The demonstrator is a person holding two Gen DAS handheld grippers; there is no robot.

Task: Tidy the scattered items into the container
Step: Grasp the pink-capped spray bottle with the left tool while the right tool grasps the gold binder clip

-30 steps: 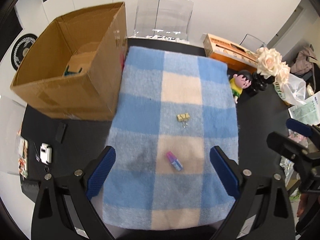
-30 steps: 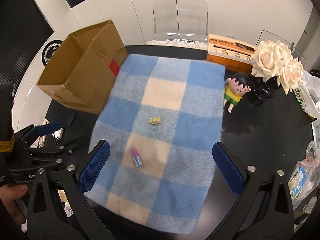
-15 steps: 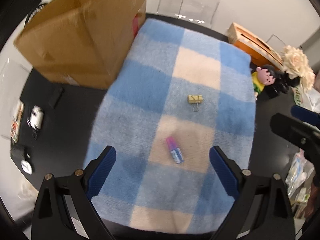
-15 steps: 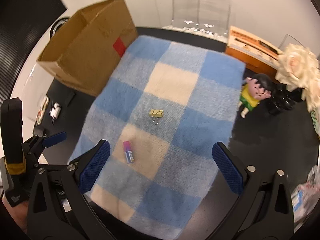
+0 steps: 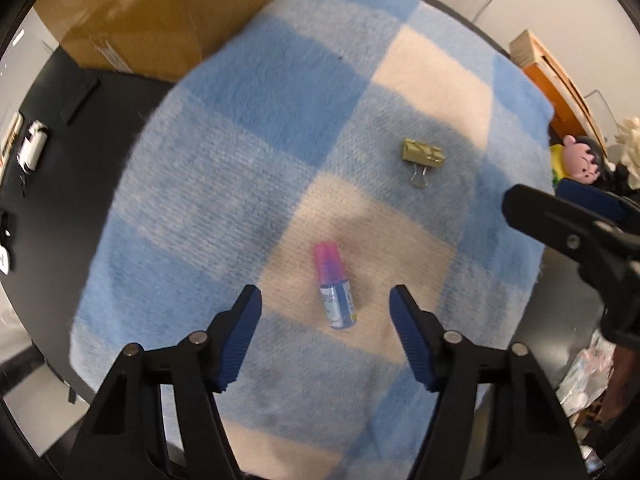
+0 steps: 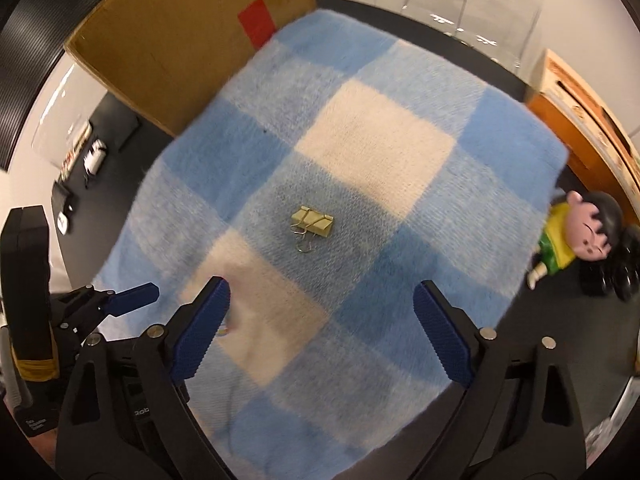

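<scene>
Moved: you lowered both hand-held grippers toward the blanket [image 5: 248,168].
Left hand-held gripper [image 5: 325,312]: closing, pads straddled bottle [image 5: 334,286], untouched.
Right hand-held gripper [image 6: 322,322]: spread, narrowing, binder clip [image 6: 312,225] beyond.

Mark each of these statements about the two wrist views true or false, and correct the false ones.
1. The small bottle lies on a cream square of the checked blanket. True.
2. The left gripper is shut on the bottle. False: its fingers stand apart on either side, not touching it; they have just been closing.
3. The binder clip lies inside the cardboard box. False: it lies on the blanket.
4. The right gripper is open with nothing between its fingers. True.
5. A doll lies on the dark table beside the blanket. True.
</scene>
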